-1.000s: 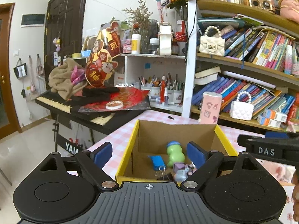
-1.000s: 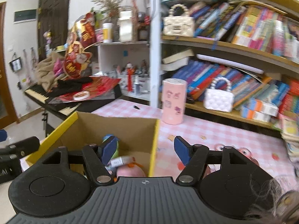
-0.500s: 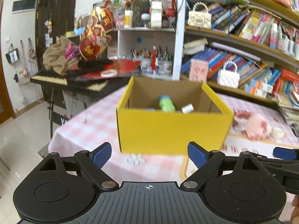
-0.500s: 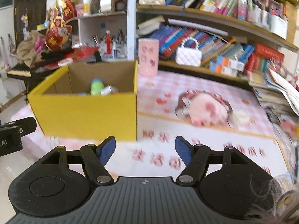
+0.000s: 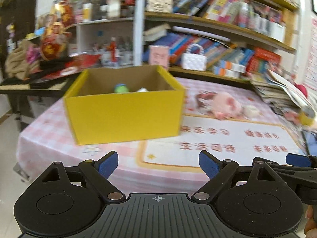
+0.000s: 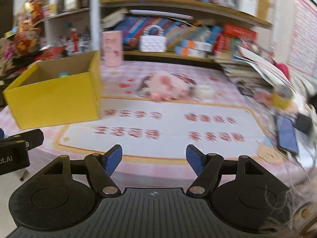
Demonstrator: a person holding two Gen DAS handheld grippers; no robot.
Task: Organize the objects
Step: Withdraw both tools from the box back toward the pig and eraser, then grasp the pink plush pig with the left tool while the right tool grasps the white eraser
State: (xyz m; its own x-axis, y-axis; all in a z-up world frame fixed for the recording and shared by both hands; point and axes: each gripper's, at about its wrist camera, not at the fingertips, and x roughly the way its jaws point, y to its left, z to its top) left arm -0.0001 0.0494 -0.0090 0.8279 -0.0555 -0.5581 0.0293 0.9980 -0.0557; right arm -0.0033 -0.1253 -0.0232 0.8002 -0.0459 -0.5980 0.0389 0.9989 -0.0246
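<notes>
A yellow cardboard box [image 5: 124, 115] stands on the pink checked table, also in the right wrist view [image 6: 55, 101]. A green toy with a blue cap [image 5: 121, 88] and a pale item show inside it. A pink plush pig [image 5: 223, 105] lies to the right of the box, also in the right wrist view [image 6: 168, 86]. My left gripper [image 5: 158, 163] is open and empty, back from the table's front edge. My right gripper [image 6: 154, 159] is open and empty, also off the front edge, to the right of the left one.
A white mat with red characters [image 6: 168, 127] covers the table's front. A pink cylinder [image 6: 112, 48] stands behind the box. Bookshelves [image 5: 218, 29] line the back. Stacked magazines [image 6: 257, 69], a yellow-lidded jar [image 6: 281, 98] and a blue book [image 6: 287, 136] crowd the right edge. A keyboard stand [image 5: 29, 79] is at left.
Both grippers have pulled back from over the box and away from the table, swinging right. The box now lies farther off and the pig and mat have come into view.
</notes>
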